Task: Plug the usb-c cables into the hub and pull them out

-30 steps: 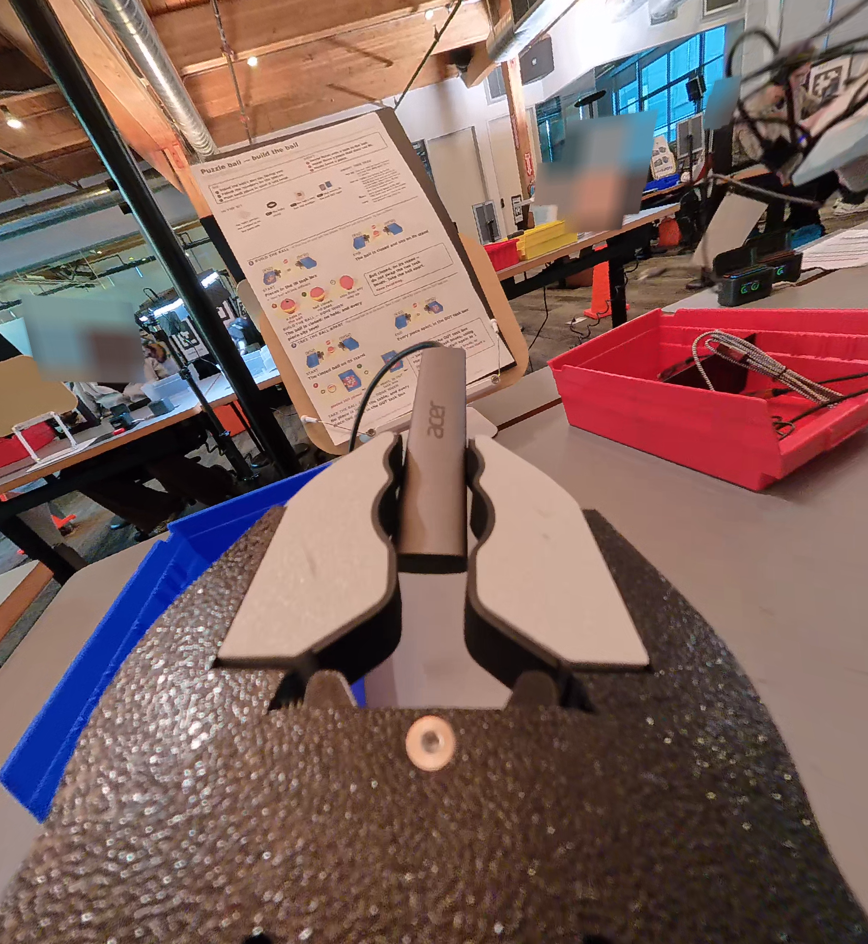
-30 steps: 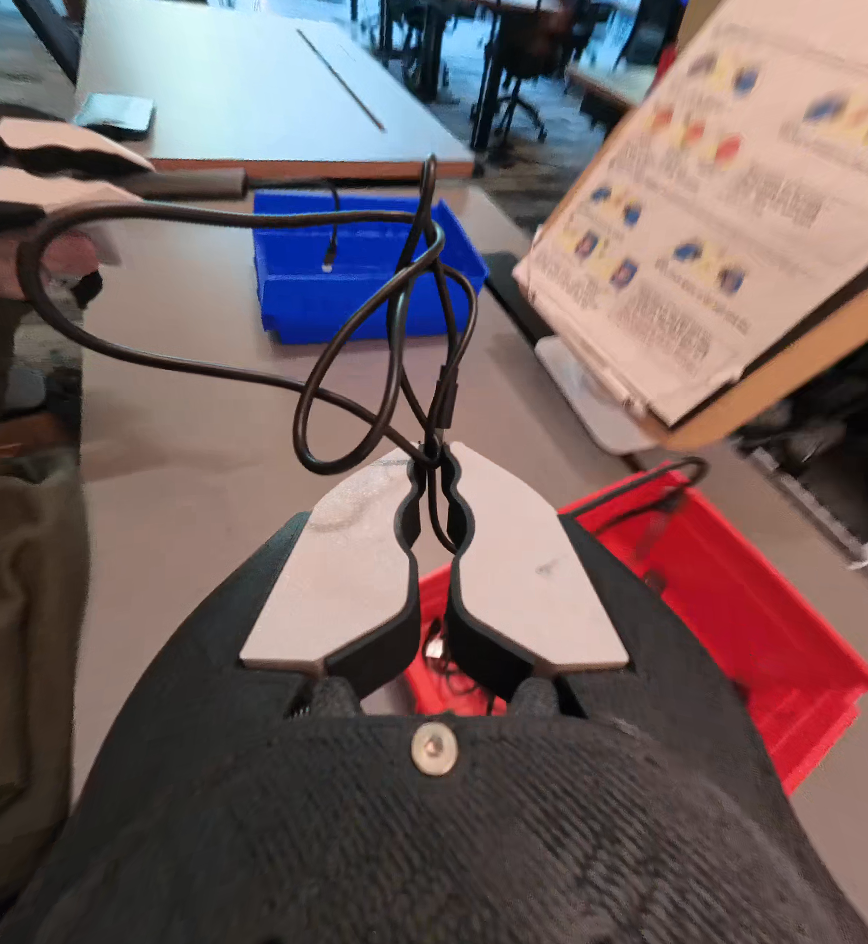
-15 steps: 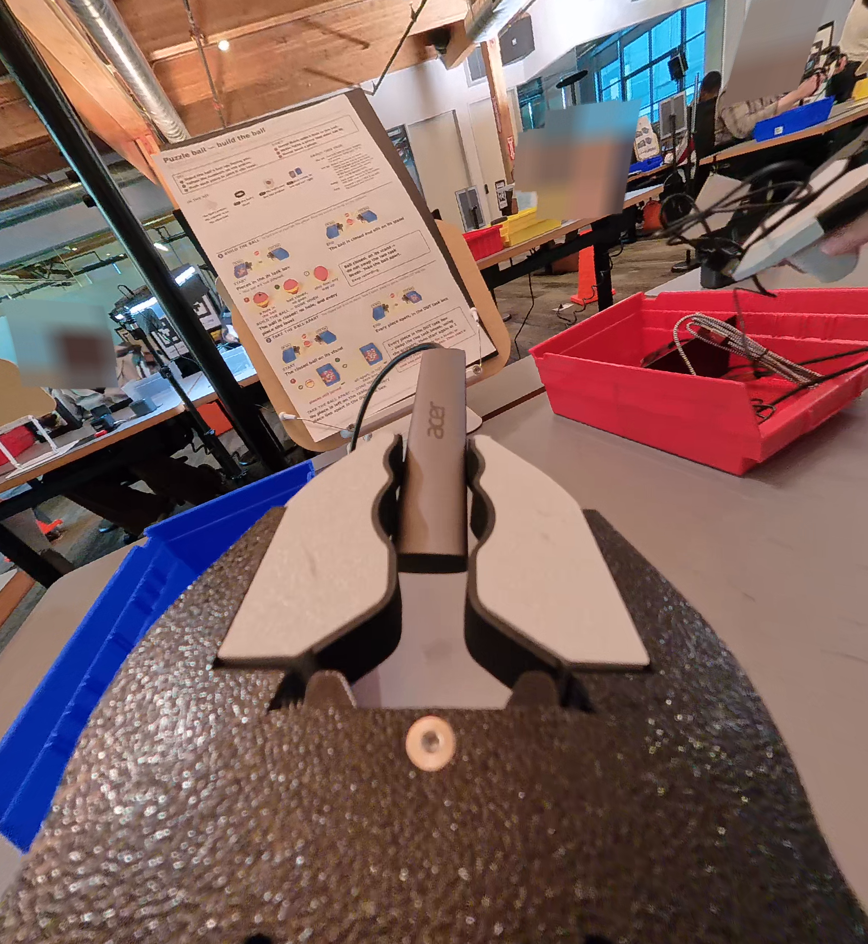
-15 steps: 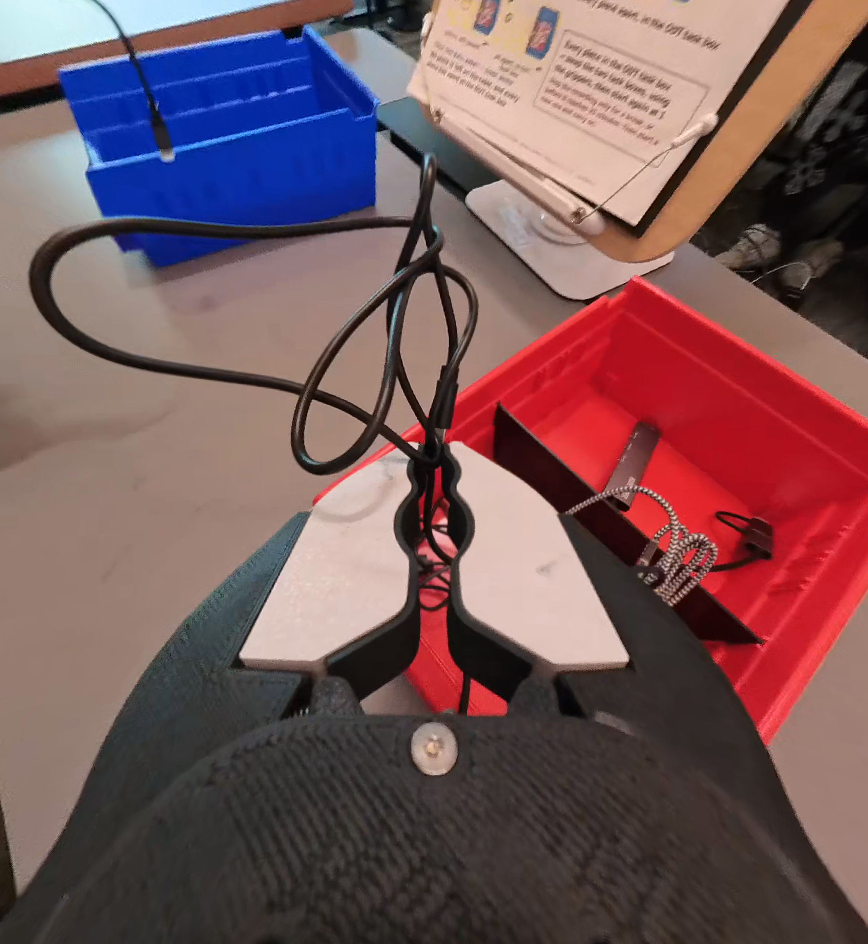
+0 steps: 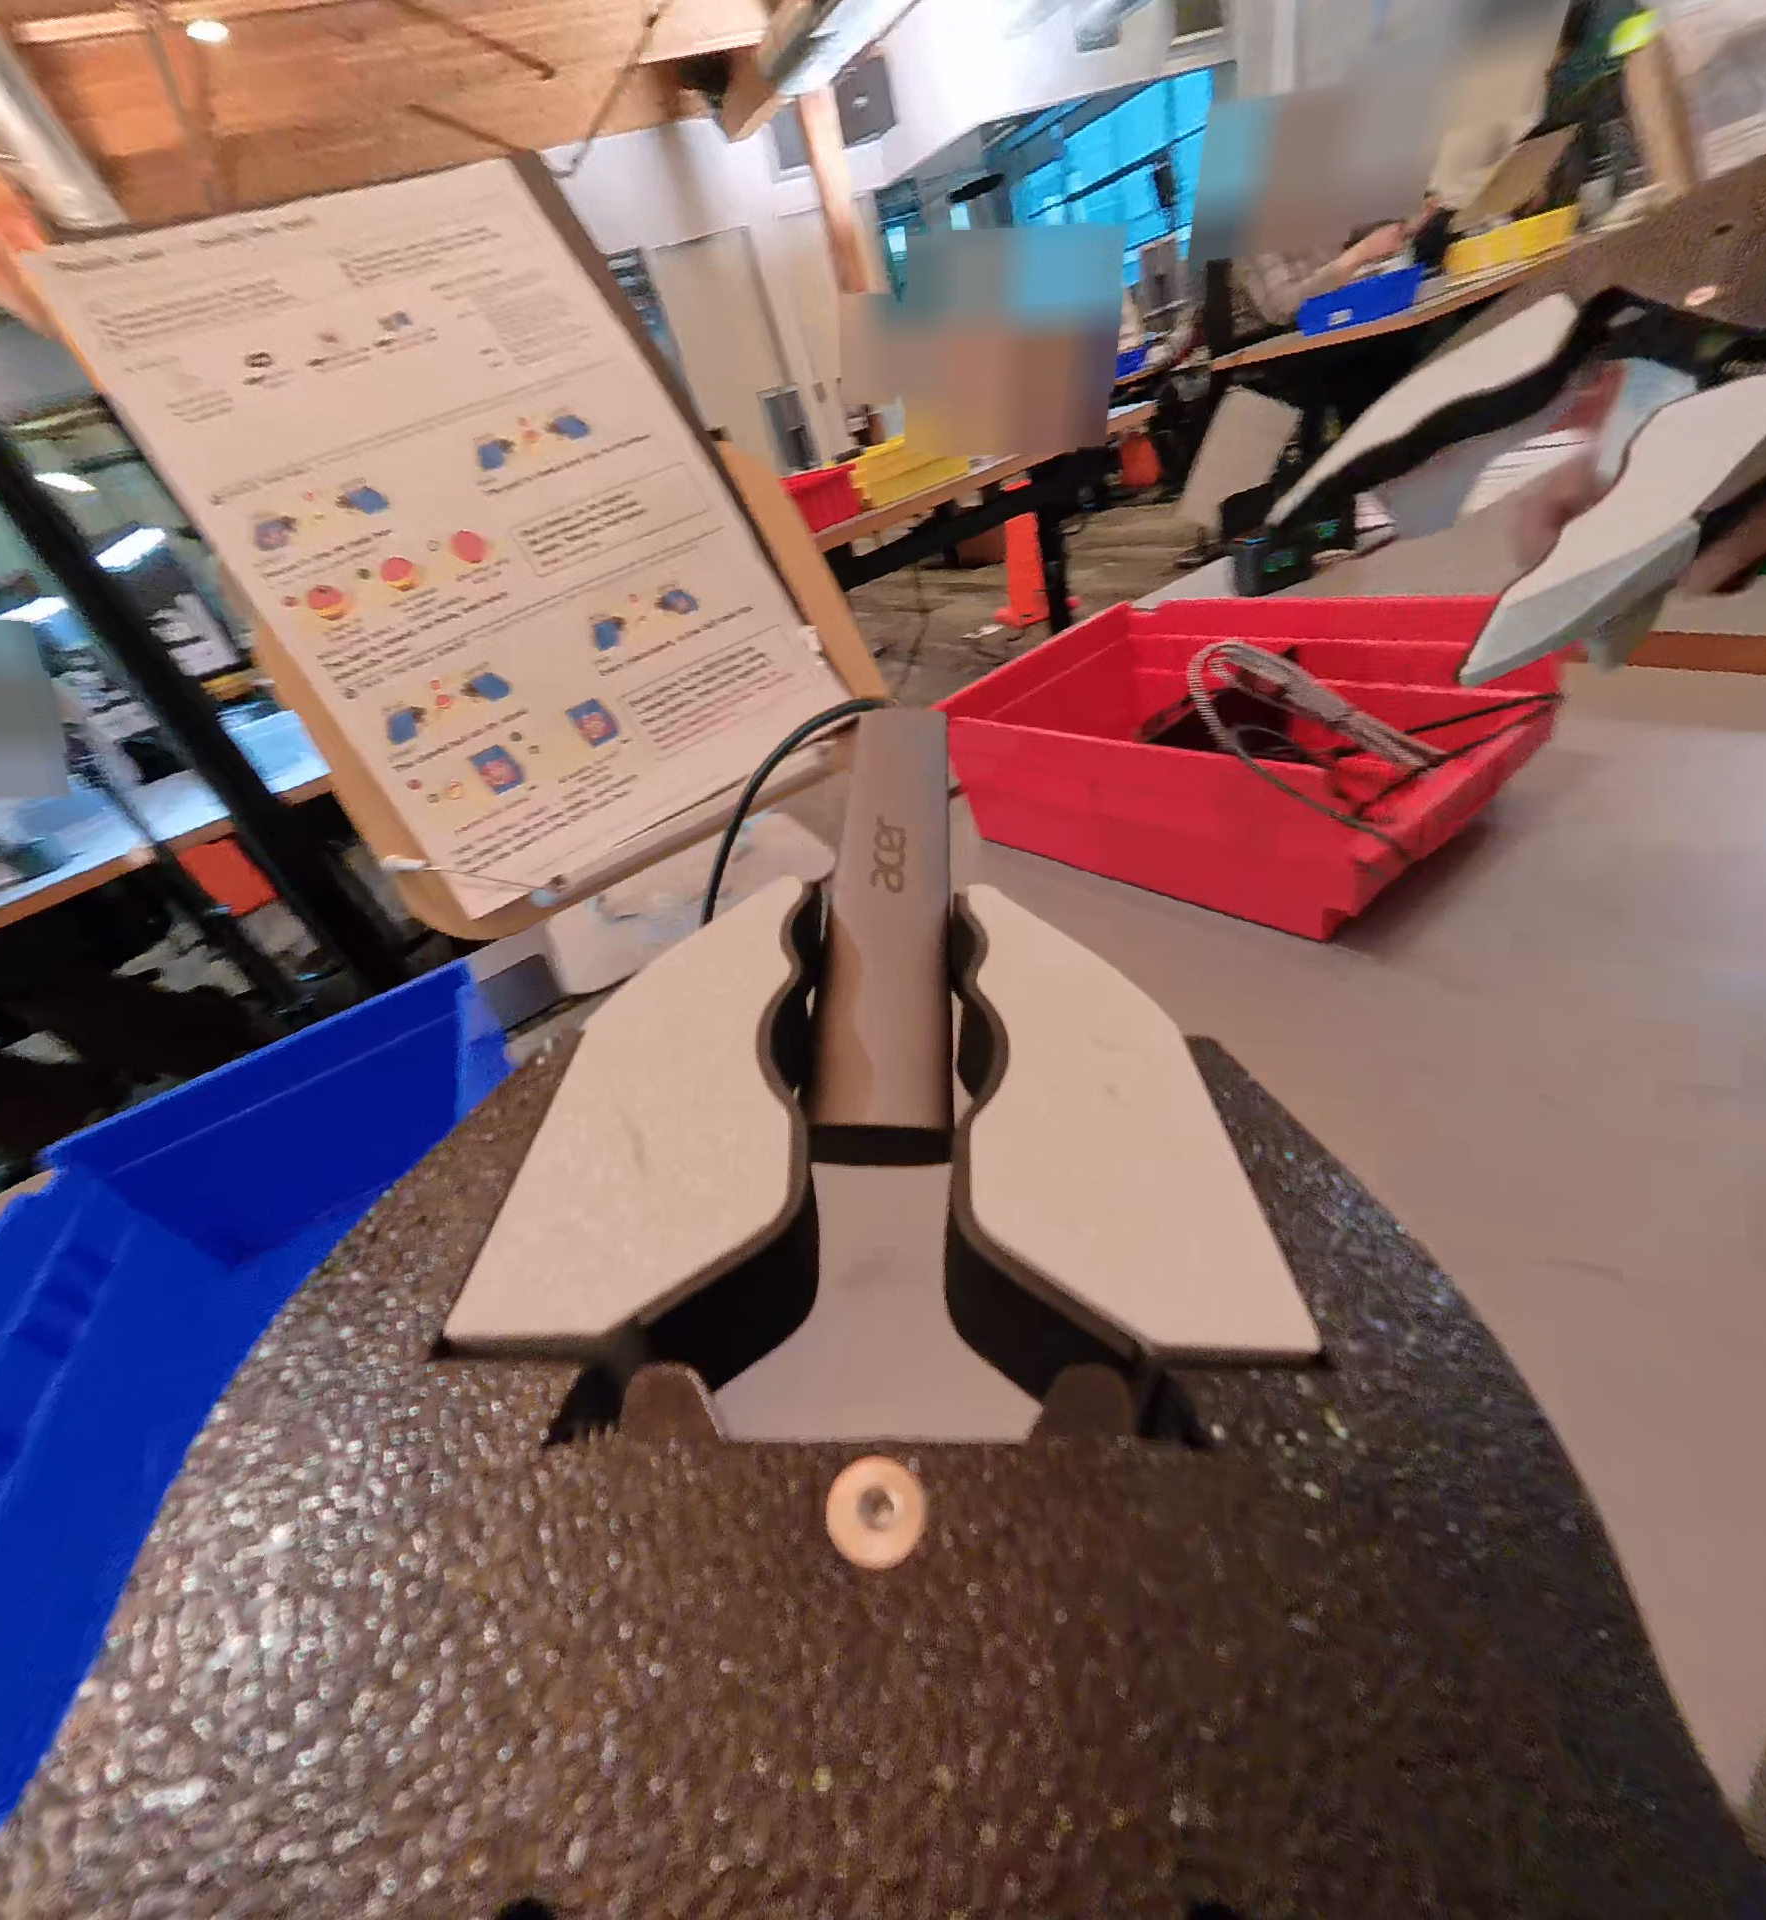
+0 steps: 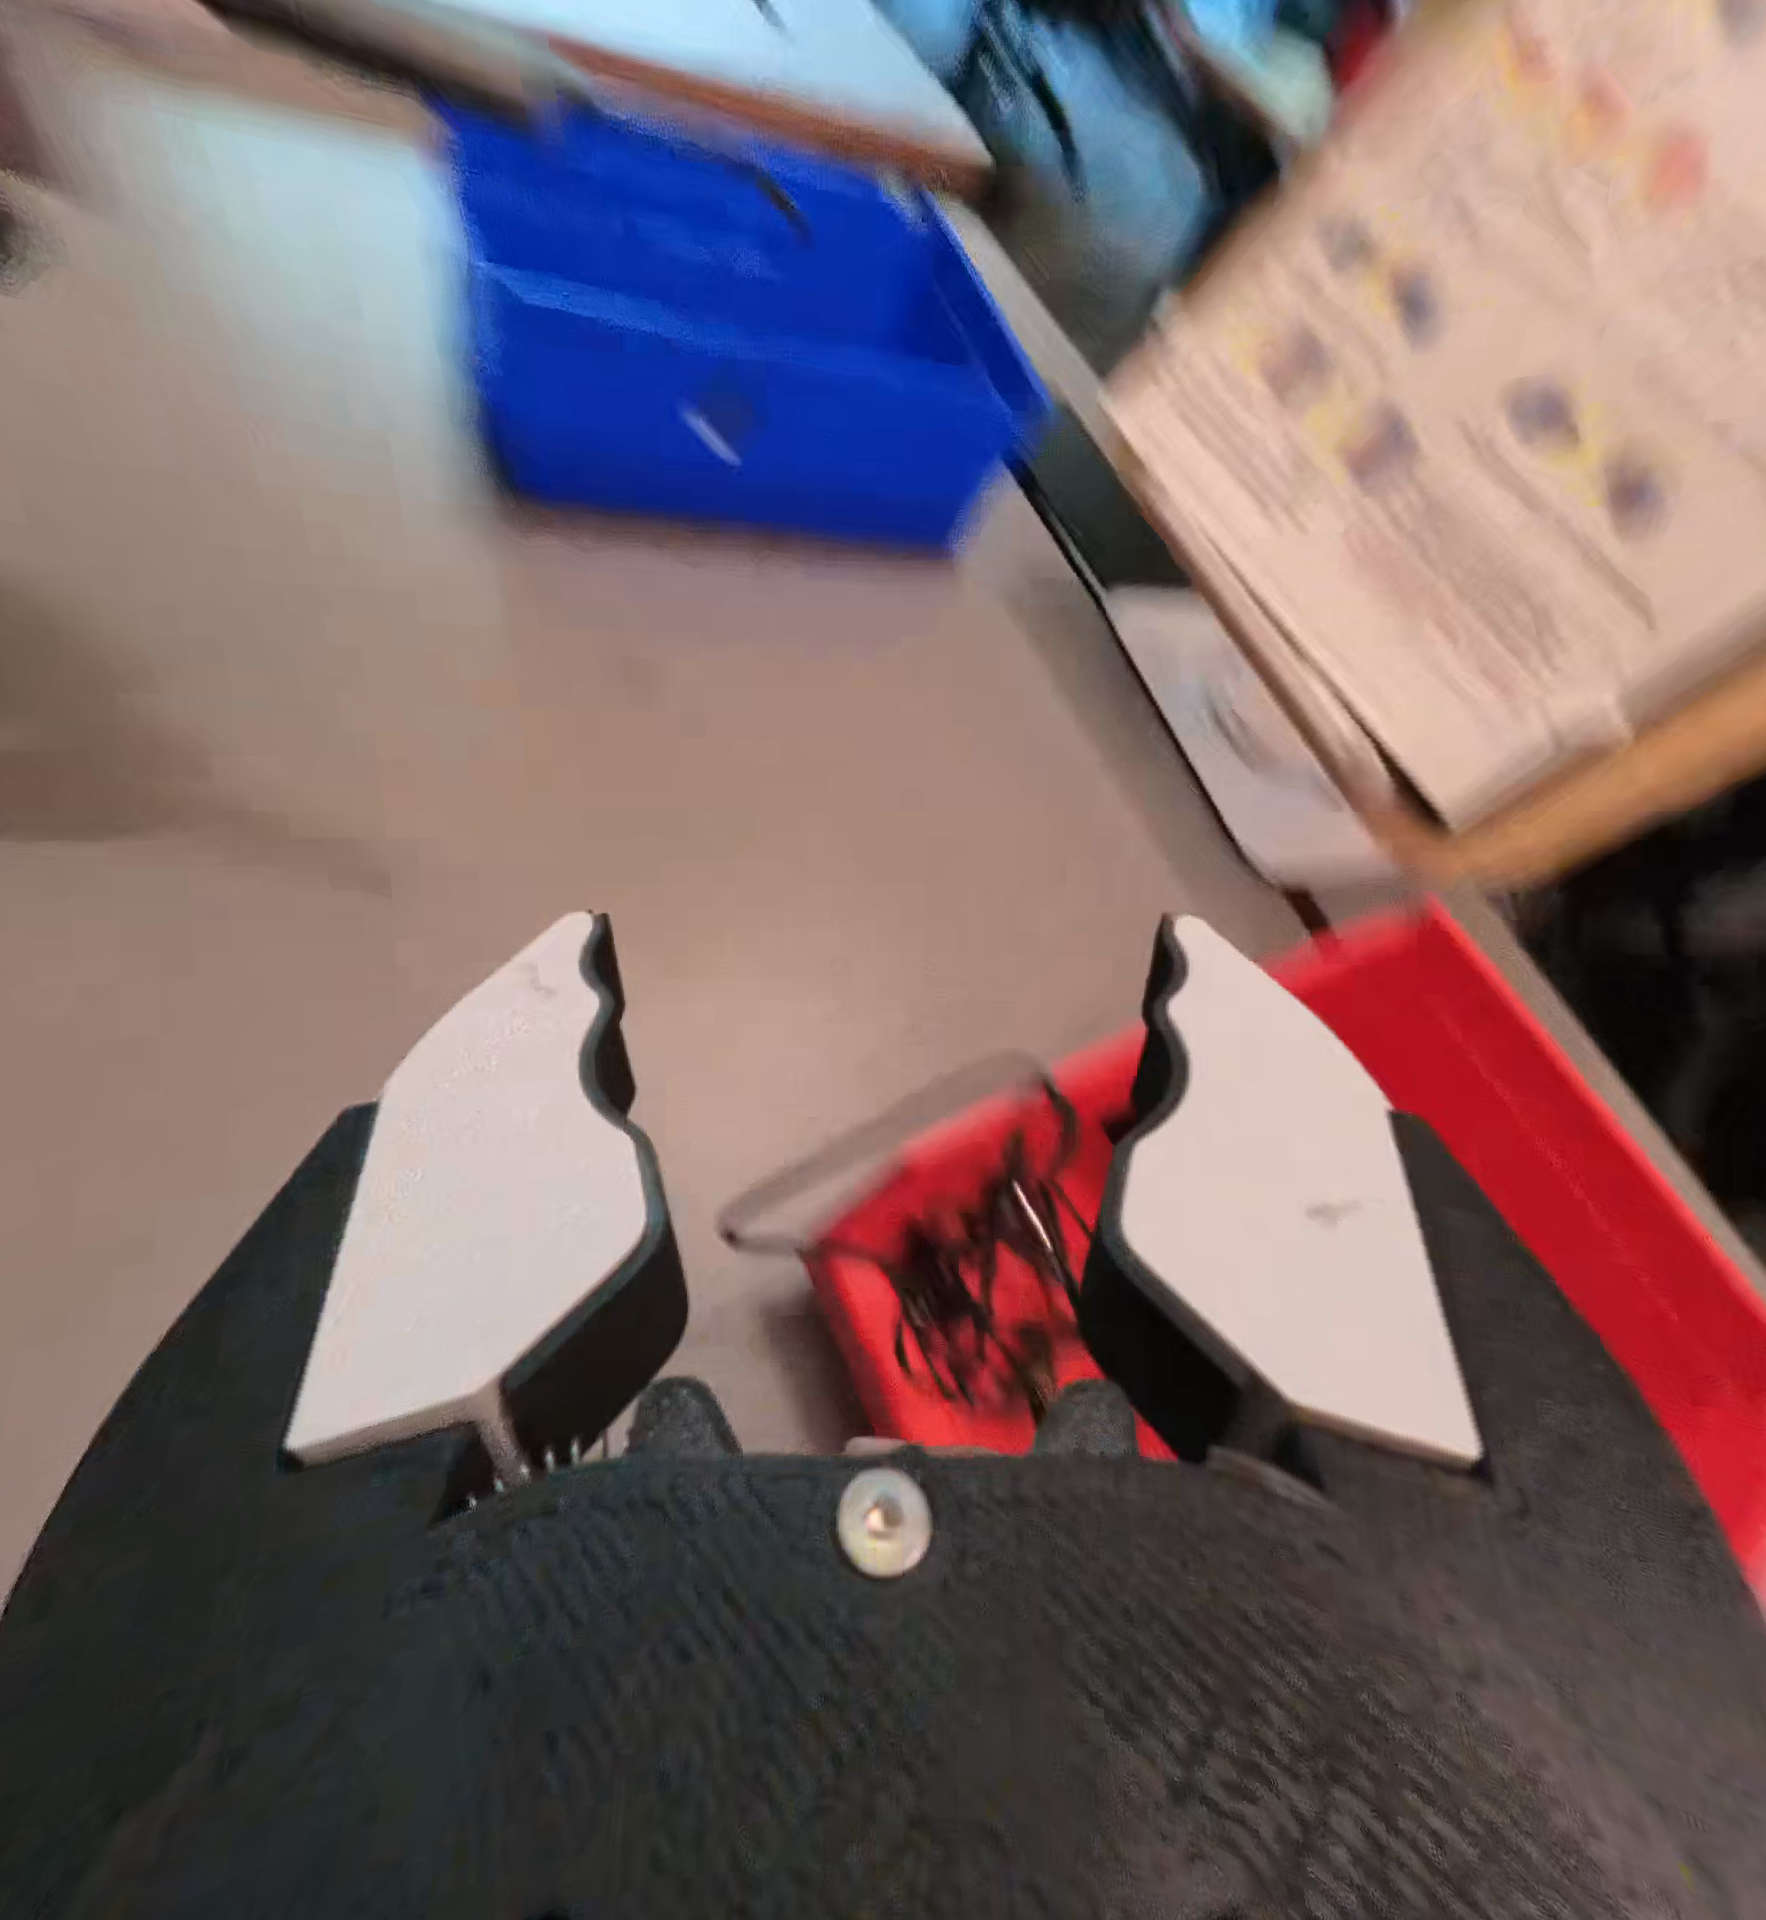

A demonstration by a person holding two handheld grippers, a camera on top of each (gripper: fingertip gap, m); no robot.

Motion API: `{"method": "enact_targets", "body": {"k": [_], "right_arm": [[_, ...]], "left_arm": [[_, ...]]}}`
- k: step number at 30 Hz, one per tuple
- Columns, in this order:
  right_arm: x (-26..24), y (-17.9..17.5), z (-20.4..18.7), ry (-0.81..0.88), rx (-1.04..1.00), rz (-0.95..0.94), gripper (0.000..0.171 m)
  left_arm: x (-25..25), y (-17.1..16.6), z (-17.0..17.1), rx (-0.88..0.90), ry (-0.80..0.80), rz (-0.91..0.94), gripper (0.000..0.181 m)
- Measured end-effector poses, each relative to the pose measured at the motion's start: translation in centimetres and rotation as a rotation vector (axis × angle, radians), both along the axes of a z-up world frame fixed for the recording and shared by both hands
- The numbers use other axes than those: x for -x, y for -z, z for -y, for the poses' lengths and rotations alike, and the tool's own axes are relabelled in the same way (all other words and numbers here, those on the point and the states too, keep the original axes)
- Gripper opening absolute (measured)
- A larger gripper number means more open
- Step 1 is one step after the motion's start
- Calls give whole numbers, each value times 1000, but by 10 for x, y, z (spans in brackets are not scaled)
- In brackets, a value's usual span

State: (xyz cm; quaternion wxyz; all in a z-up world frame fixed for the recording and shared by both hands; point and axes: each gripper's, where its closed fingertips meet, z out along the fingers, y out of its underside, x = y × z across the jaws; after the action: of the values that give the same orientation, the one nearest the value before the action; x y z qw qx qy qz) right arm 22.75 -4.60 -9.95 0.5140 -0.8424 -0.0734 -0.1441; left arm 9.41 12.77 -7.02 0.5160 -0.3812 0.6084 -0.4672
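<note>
Cable gone from my right tool (image 6: 884, 1023): clamped on its black loops half a second ago, the jaws now gape empty above the red bin (image 6: 1544, 1122), where tangled cables (image 6: 983, 1278) lie. My left tool (image 5: 884, 935) stays clamped on the grey hub (image 5: 884, 914) above the worktop (image 5: 1481, 1039), so I judge another cable comes next.

Left wrist view: low over desk (image 5: 1481, 1091), facing the red bin (image 5: 1118, 810) at centre right. Right wrist view: higher, angled downward, blurred. Shared: red bin (image 6: 1544, 1122), blue bin (image 6: 754, 416), instruction board (image 6: 1502, 416).
</note>
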Motion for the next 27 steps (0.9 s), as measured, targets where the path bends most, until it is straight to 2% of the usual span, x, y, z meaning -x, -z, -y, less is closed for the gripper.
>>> {"method": "enact_targets", "body": {"k": [2,4,8,12,14,16,19,21,25,27], "right_arm": [[52,-12,-19,-198,-114,44,95],[87,-22,-32,-297,-203,55,93],[140,-35,-47,-467,-339,-6,78],[164,-11,-54,-542,-227,43,72],[160,1,-59,-508,-161,31,68],[164,1,-61,-524,-183,-31,52],[162,5,-64,-521,-178,-83,44],[163,13,-64,-518,-126,-65,45],[166,23,-63,-532,-62,6,24],[165,22,-65,-528,-71,19,24]], "left_arm": [[0,7,14,5,113,-28,23],[4,15,30,-24,244,-50,23],[25,28,65,-84,550,-50,23],[36,35,80,-100,689,-33,23],[40,38,86,-125,728,-21,23],[43,42,89,-163,748,-21,23],[44,41,93,-171,761,-6,23],[44,42,93,-182,760,-4,23],[43,44,94,-177,764,-19,23],[42,44,92,-163,757,-19,23]]}}
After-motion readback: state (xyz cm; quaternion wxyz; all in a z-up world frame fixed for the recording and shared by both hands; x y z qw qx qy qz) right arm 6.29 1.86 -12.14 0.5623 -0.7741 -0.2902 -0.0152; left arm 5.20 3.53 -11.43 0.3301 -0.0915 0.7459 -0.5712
